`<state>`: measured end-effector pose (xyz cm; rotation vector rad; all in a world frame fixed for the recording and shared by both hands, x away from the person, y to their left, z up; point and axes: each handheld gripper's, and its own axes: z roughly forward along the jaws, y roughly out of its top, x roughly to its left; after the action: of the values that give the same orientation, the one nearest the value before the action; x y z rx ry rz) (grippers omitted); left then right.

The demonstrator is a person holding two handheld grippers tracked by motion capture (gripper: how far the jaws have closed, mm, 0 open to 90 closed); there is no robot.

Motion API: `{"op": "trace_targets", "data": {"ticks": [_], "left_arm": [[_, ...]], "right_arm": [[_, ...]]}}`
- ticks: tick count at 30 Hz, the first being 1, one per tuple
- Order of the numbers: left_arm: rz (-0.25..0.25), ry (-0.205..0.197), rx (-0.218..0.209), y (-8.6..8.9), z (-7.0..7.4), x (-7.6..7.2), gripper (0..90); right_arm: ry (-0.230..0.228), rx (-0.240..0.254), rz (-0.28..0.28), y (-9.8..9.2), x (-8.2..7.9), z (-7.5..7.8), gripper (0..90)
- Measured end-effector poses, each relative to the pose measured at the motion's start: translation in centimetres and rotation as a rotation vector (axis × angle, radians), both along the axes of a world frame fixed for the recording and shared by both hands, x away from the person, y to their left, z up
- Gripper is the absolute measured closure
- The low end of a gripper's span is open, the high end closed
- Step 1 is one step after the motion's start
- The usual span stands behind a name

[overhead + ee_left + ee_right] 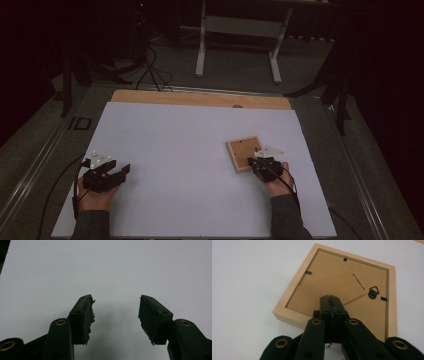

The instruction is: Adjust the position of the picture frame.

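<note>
From above, your frame (244, 153) lies face down on the bench (175, 150), right of centre, with your right claw (260, 162) at its near corner. Your left claw (115, 317) is spread wide over bare bench, holding nothing. Your right claw (331, 305) is pressed together over the backing board; the frame looks light, stiff, possibly glazed, so grip its wooden rim.
</note>
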<state>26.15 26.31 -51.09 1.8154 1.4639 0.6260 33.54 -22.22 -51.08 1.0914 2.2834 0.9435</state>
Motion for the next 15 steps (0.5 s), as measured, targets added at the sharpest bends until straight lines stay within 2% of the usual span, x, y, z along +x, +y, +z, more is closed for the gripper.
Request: {"op": "trace_targets", "data": {"ticks": [15], "left_arm": [[-0.002,0.0,0.002,-0.1,0.0,0.0,44.4]], "right_arm": [[0.007,0.003,0.088,3.3,-0.4,0.0,90.0]]}}
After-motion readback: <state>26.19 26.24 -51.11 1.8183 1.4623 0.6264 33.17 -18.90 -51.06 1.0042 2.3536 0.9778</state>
